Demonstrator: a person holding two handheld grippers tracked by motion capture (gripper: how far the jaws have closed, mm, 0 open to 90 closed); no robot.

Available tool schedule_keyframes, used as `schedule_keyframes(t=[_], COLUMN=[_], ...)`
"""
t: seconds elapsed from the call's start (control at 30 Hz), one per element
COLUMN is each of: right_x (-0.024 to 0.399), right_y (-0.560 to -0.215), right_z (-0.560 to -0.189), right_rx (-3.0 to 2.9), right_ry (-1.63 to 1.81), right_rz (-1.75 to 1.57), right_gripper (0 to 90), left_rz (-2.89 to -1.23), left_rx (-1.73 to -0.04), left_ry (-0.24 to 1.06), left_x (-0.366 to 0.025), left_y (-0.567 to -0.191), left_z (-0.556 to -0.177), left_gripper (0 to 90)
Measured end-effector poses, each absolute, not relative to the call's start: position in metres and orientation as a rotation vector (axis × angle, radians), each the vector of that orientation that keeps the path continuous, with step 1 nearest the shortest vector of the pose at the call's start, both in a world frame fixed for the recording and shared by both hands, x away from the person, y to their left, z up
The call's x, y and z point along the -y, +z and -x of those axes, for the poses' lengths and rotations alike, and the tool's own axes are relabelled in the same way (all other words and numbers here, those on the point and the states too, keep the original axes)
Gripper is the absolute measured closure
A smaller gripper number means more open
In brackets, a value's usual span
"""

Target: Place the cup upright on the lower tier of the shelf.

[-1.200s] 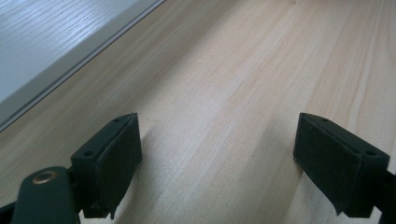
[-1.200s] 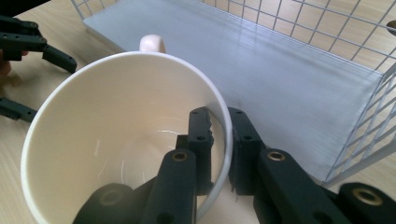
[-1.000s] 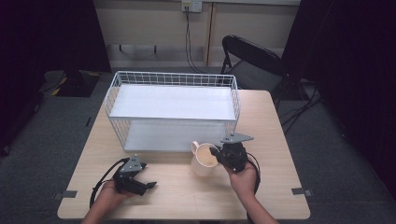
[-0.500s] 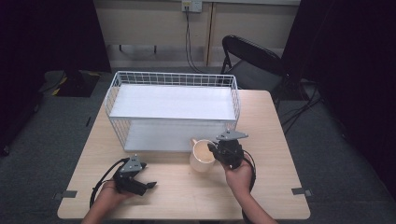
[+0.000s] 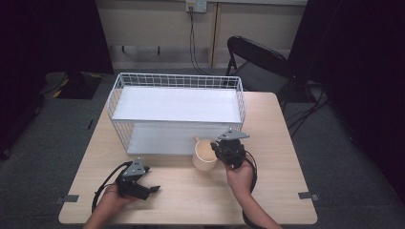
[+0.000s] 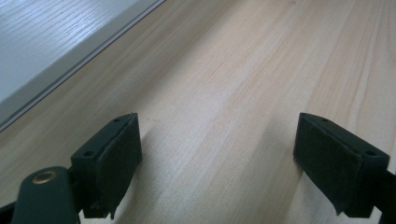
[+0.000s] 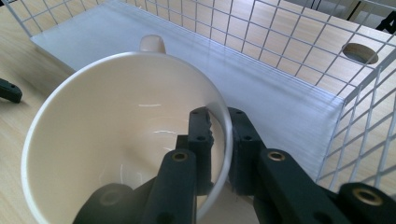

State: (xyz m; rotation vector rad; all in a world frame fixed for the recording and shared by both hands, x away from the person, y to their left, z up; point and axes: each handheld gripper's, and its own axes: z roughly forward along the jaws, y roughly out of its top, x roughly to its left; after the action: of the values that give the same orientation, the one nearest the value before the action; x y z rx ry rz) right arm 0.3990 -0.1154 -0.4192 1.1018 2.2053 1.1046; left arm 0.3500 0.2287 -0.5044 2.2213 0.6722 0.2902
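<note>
While the right gripper (image 5: 218,149) pinches the cup's (image 5: 205,155) rim, one jaw inside and one outside, the cup sits at the table's middle, just in front of the wire rack's (image 5: 177,110) lower shelf, its handle (image 7: 152,43) pointing toward the rack. Judging from that, the step in hand is carrying the cup into the rack, probably onto the lower shelf (image 7: 196,60). To do it well, the grip should stay firm, since a thin wall held at one point will want to swing; lifting only enough to clear the shelf edge, keeping the cup level, and sliding it straight in under the upper shelf (image 5: 176,104) would avoid knocking the wire side (image 7: 369,116). Letting go should wait until the base rests flat. The left gripper (image 5: 155,190) lies low on the near left of the table with its jaws wide apart and nothing between them, well apart from the cup, so it plays no part for now. Underneath is a pale wooden table (image 5: 282,143) with a visible grain. Around it the room is dim: grey carpet, a black folding chair (image 5: 253,59) behind the table's far right corner, and a cable hanging from a wall socket (image 5: 196,5).
</note>
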Motion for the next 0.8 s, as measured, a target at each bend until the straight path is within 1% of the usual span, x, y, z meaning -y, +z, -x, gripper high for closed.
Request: schedule_keyframes(t=[0.8], right_x=[0.100], right_y=[-0.425], right_z=[-0.415], right_rx=[-2.162], right_ry=[1.065], right_rz=[-1.126], right_gripper=[81.6], left_rz=[-2.221], left_rx=[-0.672], left_ry=[0.290], left_x=[-0.229], left_y=[-0.504], left_z=[-0.350], left_gripper=[14.8])
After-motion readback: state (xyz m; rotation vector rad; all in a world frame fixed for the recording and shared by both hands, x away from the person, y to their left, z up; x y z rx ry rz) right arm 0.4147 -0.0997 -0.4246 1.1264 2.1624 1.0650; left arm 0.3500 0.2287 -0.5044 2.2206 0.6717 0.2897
